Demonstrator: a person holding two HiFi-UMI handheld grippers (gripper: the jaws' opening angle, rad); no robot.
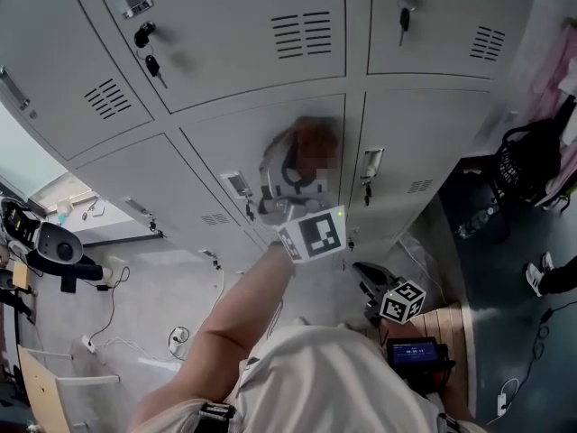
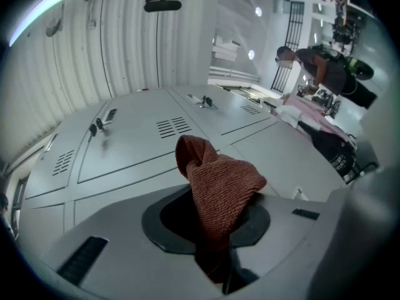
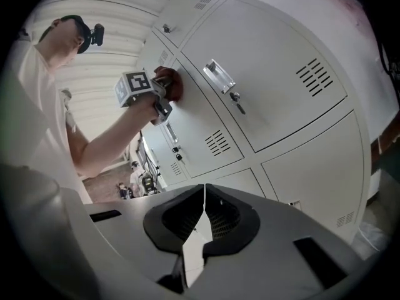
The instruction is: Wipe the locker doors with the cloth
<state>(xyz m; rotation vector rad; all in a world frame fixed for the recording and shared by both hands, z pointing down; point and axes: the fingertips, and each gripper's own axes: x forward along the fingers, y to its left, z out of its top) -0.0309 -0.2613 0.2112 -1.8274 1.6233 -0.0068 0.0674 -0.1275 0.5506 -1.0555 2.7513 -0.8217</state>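
A rust-red cloth (image 1: pixel 314 138) is pressed against a grey locker door (image 1: pixel 243 142) in the middle row. My left gripper (image 1: pixel 302 159) is shut on it, arm stretched out, marker cube toward me. In the left gripper view the cloth (image 2: pixel 219 186) bulges up out of the closed jaws, with locker doors (image 2: pixel 131 136) beyond. The right gripper view shows the left gripper (image 3: pixel 164 94) holding the cloth (image 3: pixel 174 84) flat on the door (image 3: pixel 200 120). My right gripper (image 1: pixel 362 269) hangs low near my body, away from the lockers; its jaws (image 3: pixel 204 214) are shut and hold nothing.
Keys hang in locks on the upper doors (image 1: pixel 151 63) (image 1: pixel 403 14). A black bag (image 1: pixel 527 161) and pink garment (image 1: pixel 552 70) are at the right. An exercise machine (image 1: pixel 45 242) and floor cables (image 1: pixel 108 314) lie left. A wooden bench (image 1: pixel 448 327) is below right.
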